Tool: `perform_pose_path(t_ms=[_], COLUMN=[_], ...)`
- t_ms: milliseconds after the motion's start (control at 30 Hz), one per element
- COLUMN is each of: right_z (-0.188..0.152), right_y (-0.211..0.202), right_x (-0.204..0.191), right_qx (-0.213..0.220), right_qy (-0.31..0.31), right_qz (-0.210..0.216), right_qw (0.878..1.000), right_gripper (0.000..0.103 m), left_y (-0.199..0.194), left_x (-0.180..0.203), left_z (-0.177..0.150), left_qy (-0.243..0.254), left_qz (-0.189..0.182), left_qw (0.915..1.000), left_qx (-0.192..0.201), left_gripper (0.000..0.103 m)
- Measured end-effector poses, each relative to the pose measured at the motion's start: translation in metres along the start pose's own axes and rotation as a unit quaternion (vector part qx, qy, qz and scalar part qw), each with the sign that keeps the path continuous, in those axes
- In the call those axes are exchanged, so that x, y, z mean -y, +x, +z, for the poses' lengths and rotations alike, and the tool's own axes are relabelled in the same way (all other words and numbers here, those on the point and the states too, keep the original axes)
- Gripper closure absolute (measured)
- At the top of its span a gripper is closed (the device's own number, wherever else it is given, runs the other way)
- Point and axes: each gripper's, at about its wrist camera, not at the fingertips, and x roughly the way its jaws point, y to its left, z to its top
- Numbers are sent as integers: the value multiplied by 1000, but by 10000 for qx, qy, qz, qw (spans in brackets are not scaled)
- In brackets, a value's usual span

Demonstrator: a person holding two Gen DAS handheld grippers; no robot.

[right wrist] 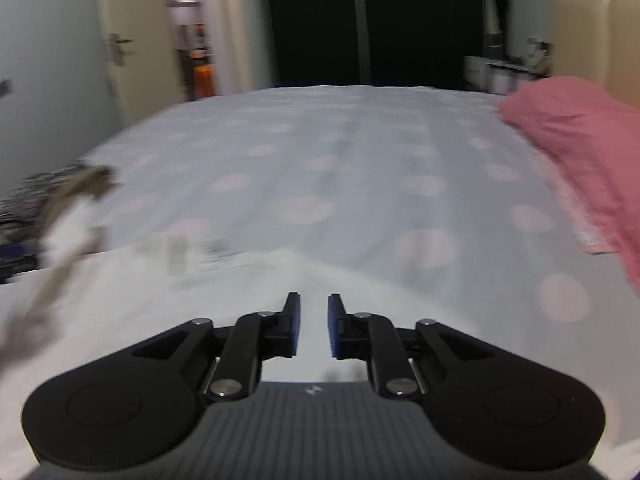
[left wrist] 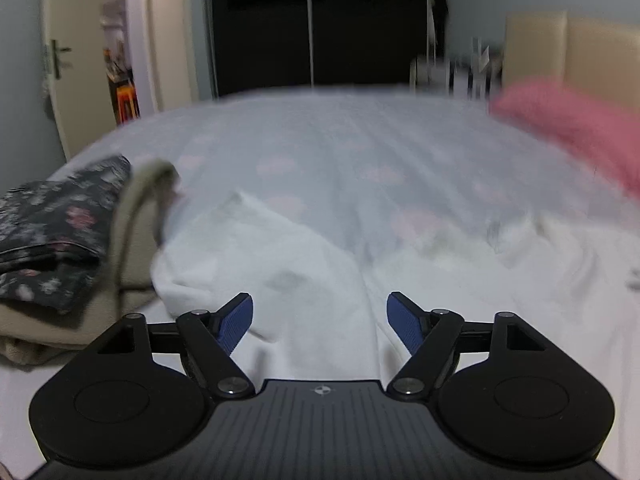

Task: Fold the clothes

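A white garment [left wrist: 280,264] lies crumpled on the bed, spreading from the left stack across to the right. My left gripper [left wrist: 320,300] hovers just above it, open wide, blue pads apart with nothing between them. In the right wrist view the same white garment [right wrist: 160,300] covers the near part of the bed, blurred. My right gripper [right wrist: 314,300] sits low over it with only a narrow gap between its pads, and no cloth shows in that gap.
A stack of folded clothes sits at the left: a dark floral piece [left wrist: 52,220] on a beige one [left wrist: 132,216]. A pink cloth [right wrist: 580,140] lies at the right. The dotted bedsheet [left wrist: 340,152] stretches ahead toward a dark wardrobe [left wrist: 320,20] and a door [left wrist: 60,60].
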Motion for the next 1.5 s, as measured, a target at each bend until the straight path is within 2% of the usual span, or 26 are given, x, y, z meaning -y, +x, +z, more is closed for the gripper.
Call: perform_pose_path(t_ms=[33,67,100,133,167,233,333,400,433,500,567,600,633,667,733,833,900,933,967,1000,1033,1100,1200,1300,1400,1500], right_z=[-6,-12,-19,-27,-35,-51,-75,-88,-94,-106,-115,-119,-122,-122,-122,-119,-116,-115,-114,-114,-114,-115,-116,-113,-108,-94], right_y=[-4,-9,-12,-15,-18,-25,-33,-37,-38,-41,-43,-44,-45,-45,-44,-45,-46,-46,-47,-49,-50,-51,-54,-58,-63,-61], right_x=[-9,-19,-28,-38,-49,-71,-97,-107,-110,-116,-120,-121,-121,-120,-119,-120,-122,-123,-125,-126,-126,-128,-130,-131,-134,-138], right_qx=[-43,-123,-217,-317,-419,-591,-818,-941,-1006,-1135,-1212,-1247,-1282,-1295,-1299,-1278,-1250,-1240,-1233,-1234,-1241,-1274,-1267,-1198,-1101,-932], right_qy=[46,93,115,91,15,-215,-582,-663,-639,-623,-685,-681,-659,-639,-601,-549,-528,-530,-533,-542,-557,-595,-647,-629,-695,-501], right_qz=[214,463,734,1008,1284,1709,2063,2284,2405,2625,2729,2761,2788,2796,2795,2786,2792,2815,2840,2868,2891,2906,2898,2924,2926,3003], right_qw=[9998,9988,9970,9944,9908,9833,9733,9667,9633,9562,9519,9506,9495,9492,9494,9503,9506,9500,9494,9485,9476,9464,9465,9467,9473,9480], right_gripper=[82,81,80,79,75,72,71,71,71,70,70,70,70,69,69,69,69,69,69,69,69,69,69,69,69,66], left_y=[12,21,22,22,17,-1,-35,-51,-57,-67,-81,-87,-91,-88,-70,-28,-7,-1,3,2,0,-16,-43,-75,-110,-145], left_x=[5,5,-2,-10,-21,-44,-70,-82,-86,-86,-90,-93,-96,-99,-100,-94,-91,-93,-96,-99,-102,-103,-103,-92,-56,0], left_z=[3,3,2,0,-3,-8,-18,-27,-31,-36,-40,-40,-40,-38,-26,-4,4,4,3,0,-3,-7,-6,-4,-8,-35], left_qy=[26,-124,-469,-829,-1263,-2093,-2719,-2850,-2772,-2463,-2274,-2345,-2415,-2464,-2392,-2029,-2031,-2236,-2437,-2617,-2789,-2980,-3004,-2778,-1849,-421], left_qz=[271,435,335,230,130,201,481,354,230,122,241,353,466,557,520,587,1189,1171,1112,871,664,673,799,884,899,558], left_qw=[9990,9975,9970,9951,9913,9776,9607,9576,9605,9691,9734,9708,9676,9652,9681,9774,9704,9658,9616,9600,9575,9521,9486,9515,9694,9860], left_qx=[-345,-538,-526,-492,-357,-54,288,217,119,-39,158,370,571,680,536,-135,-540,-588,-604,-481,-326,153,586,987,1343,1512], left_gripper=[35,48,57,87,101,101,100,99,98,85,73,68,52,41,41,41,41,42,50,66,98,100,100,100,100,97])
